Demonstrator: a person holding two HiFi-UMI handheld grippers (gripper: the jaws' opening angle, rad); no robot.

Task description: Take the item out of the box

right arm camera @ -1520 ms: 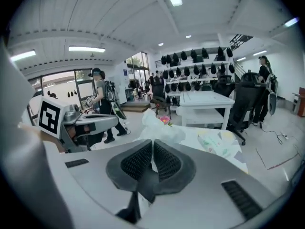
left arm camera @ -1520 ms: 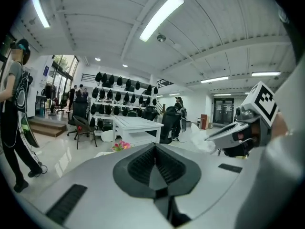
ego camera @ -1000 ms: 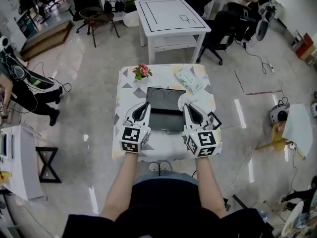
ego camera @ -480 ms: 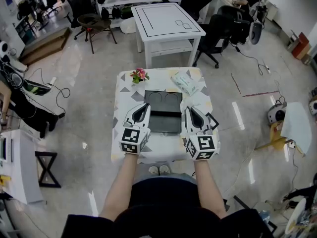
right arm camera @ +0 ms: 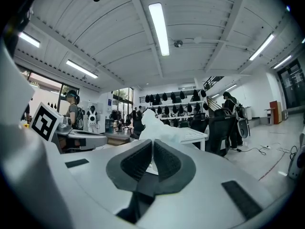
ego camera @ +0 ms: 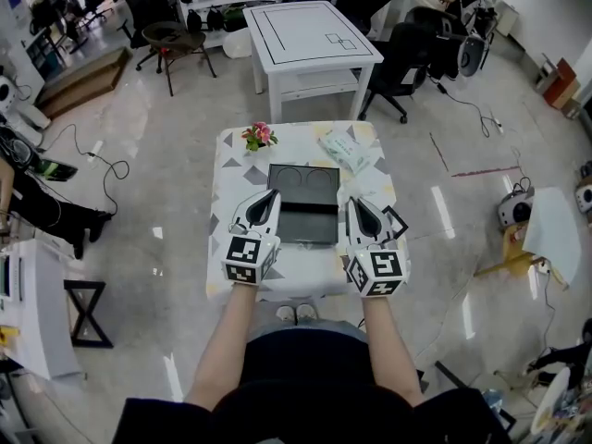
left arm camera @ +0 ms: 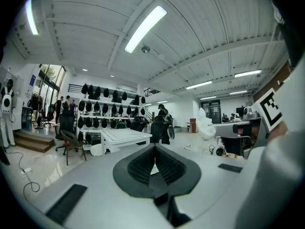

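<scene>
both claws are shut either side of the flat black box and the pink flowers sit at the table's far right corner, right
Not quite: the head view shows the bunch of pink flowers at the far left corner of the patterned table; a white plastic packet holds the far right. The left claw and right claw are indeed shut, either side of the flat black box.

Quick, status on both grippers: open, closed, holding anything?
Left gripper: jaws closed, holding nothing.
Right gripper: jaws closed, holding nothing.
</scene>
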